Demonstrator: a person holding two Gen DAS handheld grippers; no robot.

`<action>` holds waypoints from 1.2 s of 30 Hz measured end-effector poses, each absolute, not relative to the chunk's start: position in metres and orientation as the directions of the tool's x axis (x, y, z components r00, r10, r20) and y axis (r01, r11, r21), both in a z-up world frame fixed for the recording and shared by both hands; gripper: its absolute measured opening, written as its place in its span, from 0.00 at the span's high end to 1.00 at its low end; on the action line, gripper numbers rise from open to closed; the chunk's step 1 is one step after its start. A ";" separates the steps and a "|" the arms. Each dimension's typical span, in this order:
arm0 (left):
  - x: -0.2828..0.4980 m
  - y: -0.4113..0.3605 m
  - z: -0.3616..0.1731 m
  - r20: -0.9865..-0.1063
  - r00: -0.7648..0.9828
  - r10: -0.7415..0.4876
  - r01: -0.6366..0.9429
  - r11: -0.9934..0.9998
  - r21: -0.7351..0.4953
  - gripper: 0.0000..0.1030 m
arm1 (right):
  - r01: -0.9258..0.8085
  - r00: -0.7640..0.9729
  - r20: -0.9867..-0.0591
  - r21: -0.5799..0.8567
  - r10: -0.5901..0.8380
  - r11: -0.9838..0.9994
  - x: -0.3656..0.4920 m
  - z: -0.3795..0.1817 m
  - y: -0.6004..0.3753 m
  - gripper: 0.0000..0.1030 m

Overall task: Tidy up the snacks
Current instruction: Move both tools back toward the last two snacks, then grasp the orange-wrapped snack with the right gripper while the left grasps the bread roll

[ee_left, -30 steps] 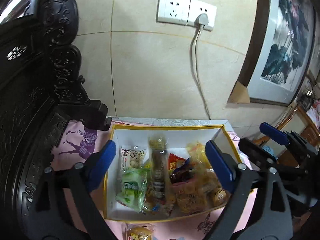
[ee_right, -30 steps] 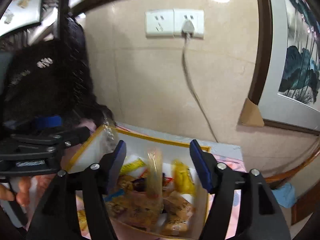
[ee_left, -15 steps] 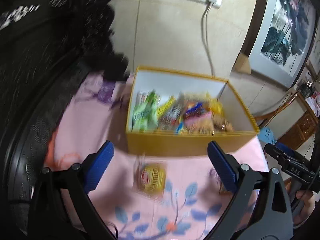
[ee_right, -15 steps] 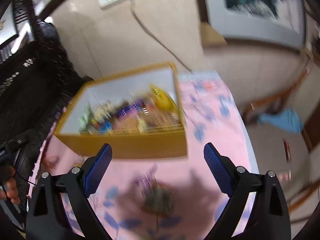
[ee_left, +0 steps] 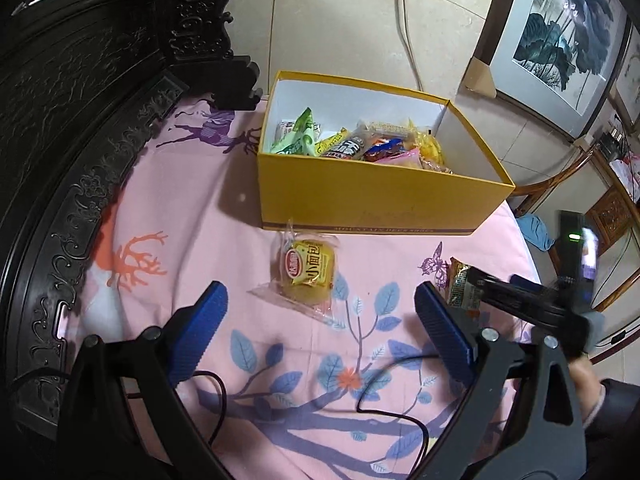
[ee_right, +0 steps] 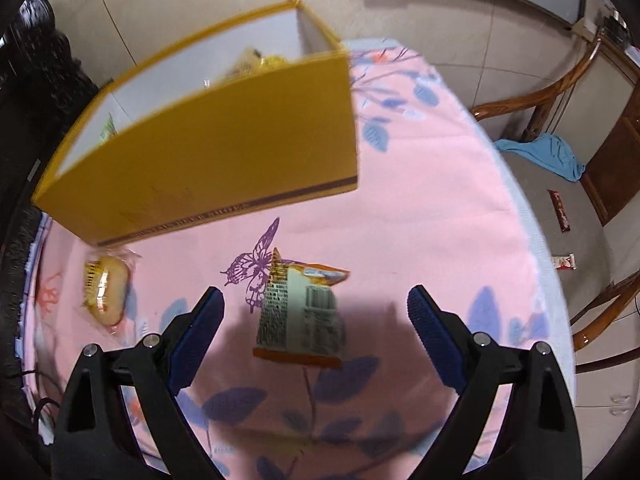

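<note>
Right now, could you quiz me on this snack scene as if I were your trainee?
1. True or false: the yellow box on the pink cloth already holds several snacks.
2. How many wrapped snacks lie on the cloth outside the box?
3. Which snack lies in front of the open right claw? A) the small yellow bread packet B) the orange-edged packet C) a green packet

Key:
1. True.
2. Two: the bread packet close to the box's front wall, and the orange-edged packet by the purple butterfly print.
3. B. Neither the right claw nor the left claw holds anything.
</note>
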State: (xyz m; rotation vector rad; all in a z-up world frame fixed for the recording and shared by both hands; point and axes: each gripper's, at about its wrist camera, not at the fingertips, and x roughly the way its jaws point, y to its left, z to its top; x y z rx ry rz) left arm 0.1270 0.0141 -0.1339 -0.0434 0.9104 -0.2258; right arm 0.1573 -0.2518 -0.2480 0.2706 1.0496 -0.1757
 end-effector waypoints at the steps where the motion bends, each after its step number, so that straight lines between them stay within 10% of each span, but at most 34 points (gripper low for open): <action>1: 0.126 0.016 -0.134 -0.778 0.593 -0.206 0.171 0.977 -0.129 0.06 | 0.282 0.474 -0.880 0.125 -0.025 0.951 0.163 -0.256 -0.250 0.09; 14: 0.125 0.027 -0.142 -0.818 0.562 -0.123 0.109 0.991 -0.074 0.06 | 0.260 0.424 -0.900 0.011 -0.104 0.966 0.175 -0.284 -0.227 0.10; 21: 0.129 0.027 -0.148 -0.830 0.547 -0.108 0.100 0.993 -0.063 0.06 | 0.135 0.473 -0.880 0.018 -0.049 0.991 0.169 -0.275 -0.219 0.56; 36: 0.199 -0.002 -0.203 -0.880 0.436 -0.189 0.214 0.971 -0.103 0.06 | 0.042 0.487 -0.872 0.083 0.052 0.996 0.126 -0.268 -0.220 0.61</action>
